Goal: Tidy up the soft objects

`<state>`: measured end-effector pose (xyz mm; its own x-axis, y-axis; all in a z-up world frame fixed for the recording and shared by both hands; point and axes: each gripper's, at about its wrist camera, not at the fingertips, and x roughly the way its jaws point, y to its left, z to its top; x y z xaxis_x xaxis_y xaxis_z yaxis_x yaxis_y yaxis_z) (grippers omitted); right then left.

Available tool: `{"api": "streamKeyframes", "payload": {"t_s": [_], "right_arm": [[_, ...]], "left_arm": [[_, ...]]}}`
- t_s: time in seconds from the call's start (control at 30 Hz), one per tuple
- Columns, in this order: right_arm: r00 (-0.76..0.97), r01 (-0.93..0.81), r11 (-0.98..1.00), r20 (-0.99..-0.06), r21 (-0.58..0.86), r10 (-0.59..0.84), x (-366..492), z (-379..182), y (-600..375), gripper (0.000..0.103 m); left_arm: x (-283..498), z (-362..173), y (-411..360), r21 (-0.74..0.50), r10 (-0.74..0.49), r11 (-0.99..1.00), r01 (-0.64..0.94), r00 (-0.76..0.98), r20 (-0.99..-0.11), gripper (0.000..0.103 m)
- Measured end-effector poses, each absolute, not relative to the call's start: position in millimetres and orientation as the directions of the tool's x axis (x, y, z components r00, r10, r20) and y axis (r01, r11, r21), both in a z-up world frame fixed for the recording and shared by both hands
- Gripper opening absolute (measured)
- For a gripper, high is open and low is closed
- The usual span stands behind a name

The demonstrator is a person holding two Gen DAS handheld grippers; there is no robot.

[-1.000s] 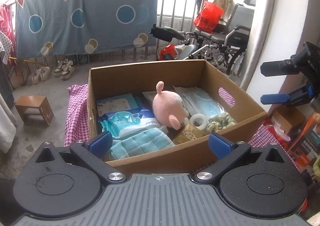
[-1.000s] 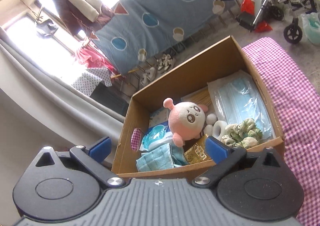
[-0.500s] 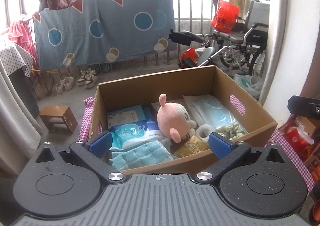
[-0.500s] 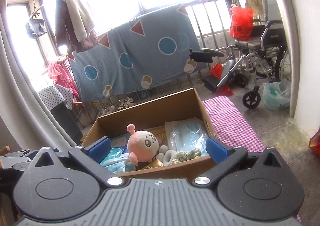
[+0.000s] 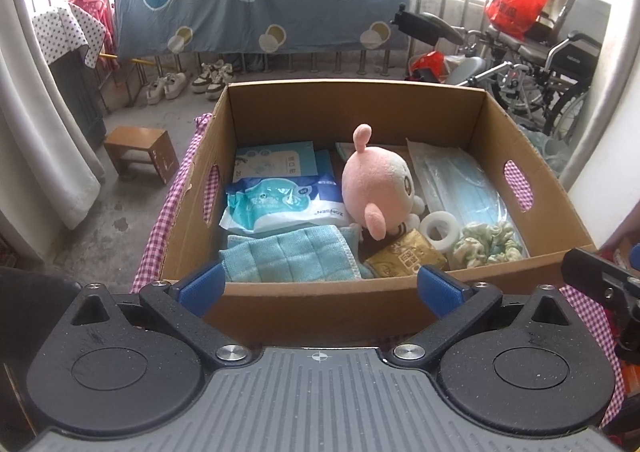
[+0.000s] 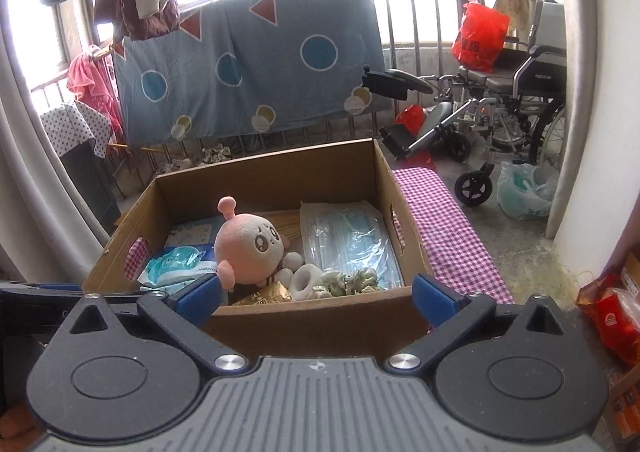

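A cardboard box (image 5: pixel 312 308) (image 6: pixel 316 322) sits on a pink checked cloth (image 6: pixel 448 236). Inside stand a pink plush toy (image 5: pixel 376 187) (image 6: pixel 250 248), a light blue towel (image 5: pixel 292 258), a wet wipes pack (image 5: pixel 280 207) (image 6: pixel 180 266), bagged blue masks (image 5: pixel 460 179) (image 6: pixel 348 240), a green scrunchie (image 5: pixel 486 246) (image 6: pixel 350 278), a white tape roll (image 5: pixel 440 226) (image 6: pixel 306 280) and a gold packet (image 5: pixel 406 260). My left gripper (image 5: pixel 320 288) is open before the box's near wall, holding nothing. My right gripper (image 6: pixel 316 294) is open too, likewise in front of the box.
A small wooden stool (image 5: pixel 140 149) stands on the floor at the left. Wheelchairs (image 6: pixel 516 103) and a plastic bag (image 6: pixel 524 191) crowd the back right. A blue sheet (image 6: pixel 248 63) hangs on the railing behind. Red packets (image 6: pixel 612 320) lie at the right.
Both grippers have swung to face the box more squarely. The left view moved closer and looks down into it; the right view levelled out. Both stayed open and empty.
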<state>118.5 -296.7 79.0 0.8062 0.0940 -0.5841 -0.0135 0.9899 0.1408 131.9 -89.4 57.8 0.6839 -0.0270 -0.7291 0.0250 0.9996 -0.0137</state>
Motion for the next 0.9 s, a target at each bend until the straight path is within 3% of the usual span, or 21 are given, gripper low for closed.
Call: {"api": "streamKeyframes", "payload": {"t_s": [0.3, 0.9], "right_arm": [[0.759, -0.013, 0.995, -0.647, 0.095, 0.072, 132, 66, -286, 0.103], [0.729, -0.004, 0.997, -0.682, 0.079, 0.057, 149, 57, -291, 0.103]], "left_arm": [[136, 54, -93, 0.000, -0.015, 1.000, 0.022, 0.667, -0.745, 0.103], [140, 49, -93, 0.015, 0.000, 1.000, 0.016, 0.660, -0.752, 0.103]]}}
